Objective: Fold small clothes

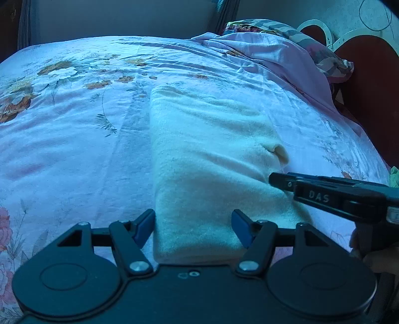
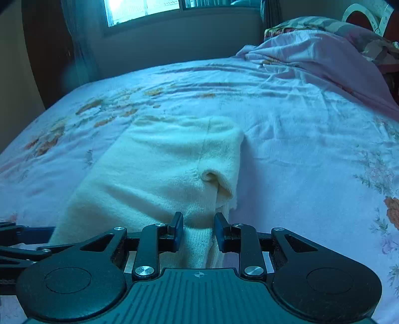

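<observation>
Left gripper (image 1: pixel 193 230): fingers wide apart, blue pads straddling the near end of the cream knitted garment, folded into a long strip (image 1: pixel 212 162). Pads sit either side of the cloth and grip nothing.

Right gripper (image 2: pixel 198 230): fingers narrow, a fold of the same cream knit between the pads at the garment's near right edge. Looks pinched, but a slight gap shows beside the right pad, so a firm clamp is not certain. In the left wrist view the right gripper (image 1: pixel 274 178) enters from 3 o'clock, fingertips touching the garment's right edge.

Garment (image 2: pixel 162 174) lies flat on the bed with a pale pink floral sheet (image 1: pixel 74 149), running from 6 o'clock toward 12 in the left view. In the right view it angles from 7 o'clock up to centre. A small open cuff or sleeve end (image 2: pixel 217 179) pokes out on its right side, just beyond the right gripper; the same opening sits at about 3 o'clock in the left view.

Beyond it, at 1 o'clock, a bunched pink blanket (image 2: pixel 324 54) lies against a patterned pillow (image 1: pixel 286 30). At 2 o'clock stands a dark red headboard with white trim (image 1: pixel 369 74). Far end at 12 o'clock: window (image 2: pixel 144 10) in the wall, with a curtain (image 2: pixel 77 37) hanging to its left.
</observation>
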A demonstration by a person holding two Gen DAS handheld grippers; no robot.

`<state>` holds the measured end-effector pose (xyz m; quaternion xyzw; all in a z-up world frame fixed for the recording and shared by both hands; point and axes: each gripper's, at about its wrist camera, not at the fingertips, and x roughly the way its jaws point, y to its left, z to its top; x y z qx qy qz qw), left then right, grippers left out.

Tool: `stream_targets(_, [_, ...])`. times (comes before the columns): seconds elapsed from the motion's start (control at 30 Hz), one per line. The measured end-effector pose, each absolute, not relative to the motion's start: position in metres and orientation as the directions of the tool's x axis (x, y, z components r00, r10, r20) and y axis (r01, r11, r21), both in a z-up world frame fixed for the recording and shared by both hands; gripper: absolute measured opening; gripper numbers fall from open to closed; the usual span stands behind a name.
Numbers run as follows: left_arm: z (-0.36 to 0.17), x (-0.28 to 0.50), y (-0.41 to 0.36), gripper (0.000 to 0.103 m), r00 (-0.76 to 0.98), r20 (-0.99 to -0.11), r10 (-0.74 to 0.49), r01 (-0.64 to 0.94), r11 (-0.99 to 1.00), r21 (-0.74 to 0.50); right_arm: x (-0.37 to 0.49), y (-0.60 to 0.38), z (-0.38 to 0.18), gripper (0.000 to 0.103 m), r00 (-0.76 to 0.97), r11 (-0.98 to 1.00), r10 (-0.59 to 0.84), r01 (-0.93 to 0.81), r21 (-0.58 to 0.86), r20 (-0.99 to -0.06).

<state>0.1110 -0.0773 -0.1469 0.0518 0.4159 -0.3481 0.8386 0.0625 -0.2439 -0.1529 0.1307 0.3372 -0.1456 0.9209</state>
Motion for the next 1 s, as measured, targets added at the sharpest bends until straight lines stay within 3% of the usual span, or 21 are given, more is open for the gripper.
stream_targets(0.07, [-0.143,0.110,-0.077,0.064,0.418,-0.728,-0.543,0.625,0.754,-0.203,0.051,-0.235,-0.145,0.026,0.758,0.931,-0.183,0.338,0.136,-0.626])
stream_targets(0.17, [-0.139,0.110,-0.076,0.064,0.442,-0.715,-0.542,0.619,0.761,-0.195,0.047,-0.230,-0.165,0.026,0.701,0.941,-0.174,0.325,0.092,-0.692])
stream_targets(0.37, [-0.137,0.115,-0.075,0.064,0.450,-0.702,-0.552,0.612,0.763,-0.208,0.023,-0.234,-0.162,0.026,0.720,0.917,-0.156,0.361,0.172,-0.676])
stream_targets(0.47, [-0.149,0.118,-0.082,0.062,0.415,-0.734,-0.538,0.614,0.761,-0.211,0.019,-0.230,-0.174,0.026,0.687,0.915,-0.137,0.363,0.173,-0.714])
stream_targets(0.53, [-0.163,0.119,-0.085,0.061,0.369,-0.767,-0.525,0.620,0.754,-0.217,0.012,-0.231,-0.173,0.026,0.697,0.903,-0.130,0.376,0.206,-0.706])
stream_targets(0.77, [-0.170,0.115,-0.078,0.061,0.365,-0.753,-0.548,0.622,0.745,-0.241,-0.004,-0.227,-0.159,0.026,0.731,0.879,-0.093,0.379,0.289,-0.675])
stream_targets(0.9, [-0.169,0.113,-0.081,0.061,0.361,-0.751,-0.554,0.630,0.738,-0.242,-0.017,-0.225,-0.145,0.026,0.768,0.865,-0.146,0.405,0.296,-0.624])
stream_targets(1.0, [-0.169,0.110,-0.086,0.061,0.365,-0.751,-0.551,0.643,0.732,-0.224,-0.007,-0.225,-0.149,0.026,0.750,0.882,-0.097,0.370,0.293,-0.655])
